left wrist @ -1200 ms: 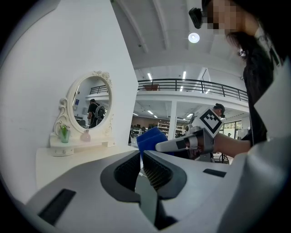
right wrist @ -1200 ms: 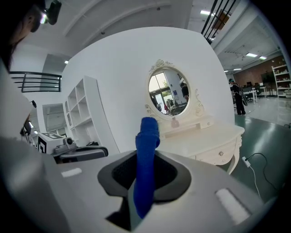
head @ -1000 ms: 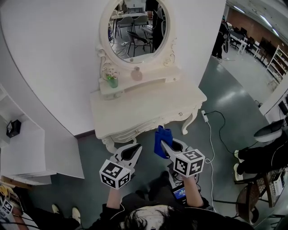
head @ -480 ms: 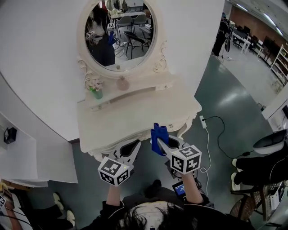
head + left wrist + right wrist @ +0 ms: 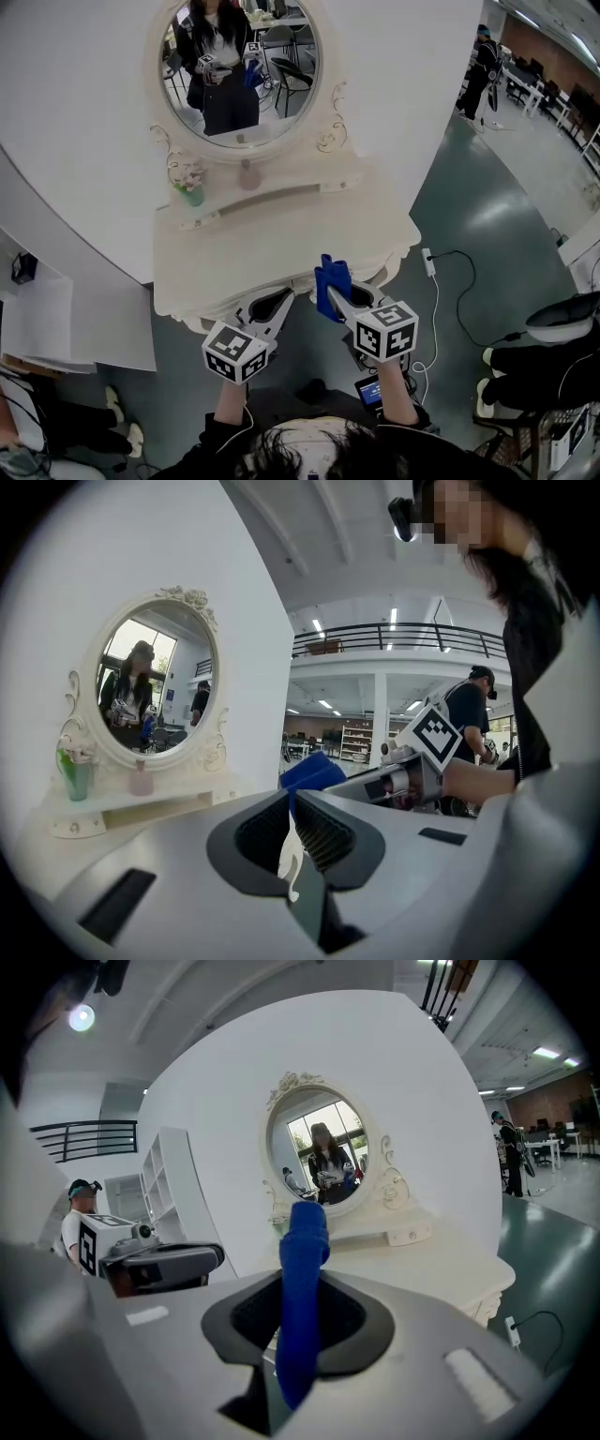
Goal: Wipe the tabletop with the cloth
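A blue cloth [image 5: 331,278] sticks up out of my right gripper [image 5: 330,298], which is shut on it. It hangs over the front edge of the cream dressing table's top [image 5: 281,248]. In the right gripper view the cloth [image 5: 305,1269] stands as a rolled wad between the jaws of my right gripper [image 5: 295,1363], with the tabletop [image 5: 422,1265] beyond it. My left gripper [image 5: 284,298] is shut and holds nothing, just left of the right one at the table's front edge. The left gripper view shows the left gripper [image 5: 291,855] with its jaws together, and the cloth [image 5: 309,771] to the right.
An oval mirror [image 5: 239,70] stands at the back of the table. On the raised shelf under it are a green vase with flowers [image 5: 190,192] and a small pink bottle [image 5: 248,176]. A white shelf unit [image 5: 37,319] stands left. A power strip and cable [image 5: 429,262] lie on the floor right.
The table has come nearer and both grippers now reach its front edge. The mirror now shows the person. The cloth stays in the right gripper.
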Available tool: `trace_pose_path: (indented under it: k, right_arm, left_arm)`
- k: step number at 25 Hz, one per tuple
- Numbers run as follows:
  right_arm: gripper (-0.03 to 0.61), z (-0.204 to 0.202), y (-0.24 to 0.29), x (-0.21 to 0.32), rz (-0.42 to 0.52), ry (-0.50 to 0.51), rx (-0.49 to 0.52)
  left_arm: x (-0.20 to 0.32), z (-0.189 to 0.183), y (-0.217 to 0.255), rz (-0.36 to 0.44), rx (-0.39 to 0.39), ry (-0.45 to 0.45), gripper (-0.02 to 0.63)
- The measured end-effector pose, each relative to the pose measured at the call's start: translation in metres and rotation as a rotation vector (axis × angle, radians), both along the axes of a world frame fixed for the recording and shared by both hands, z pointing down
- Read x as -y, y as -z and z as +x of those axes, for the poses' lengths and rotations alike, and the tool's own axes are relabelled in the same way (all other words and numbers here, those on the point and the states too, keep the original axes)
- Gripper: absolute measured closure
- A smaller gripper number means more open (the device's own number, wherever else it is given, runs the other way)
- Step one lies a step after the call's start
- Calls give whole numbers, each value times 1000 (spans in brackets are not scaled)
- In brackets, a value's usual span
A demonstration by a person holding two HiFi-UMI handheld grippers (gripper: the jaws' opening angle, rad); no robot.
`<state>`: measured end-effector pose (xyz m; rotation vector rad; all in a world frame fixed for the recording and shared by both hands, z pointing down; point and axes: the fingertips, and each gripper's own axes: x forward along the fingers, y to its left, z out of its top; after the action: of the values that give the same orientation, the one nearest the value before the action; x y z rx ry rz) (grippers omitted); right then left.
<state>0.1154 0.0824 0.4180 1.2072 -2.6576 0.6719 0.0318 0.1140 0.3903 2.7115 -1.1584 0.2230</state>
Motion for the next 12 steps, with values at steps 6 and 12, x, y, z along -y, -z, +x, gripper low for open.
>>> trace_pose_path:
  k: [6,12]
  right_arm:
    - [499,9,-14,4,-26,22,8]
    - [499,14,-34,11,-78,15,13]
  left_arm:
    - [4,4,-9,-35,30,46,617]
    - [14,4,-28,-98,40,59,617]
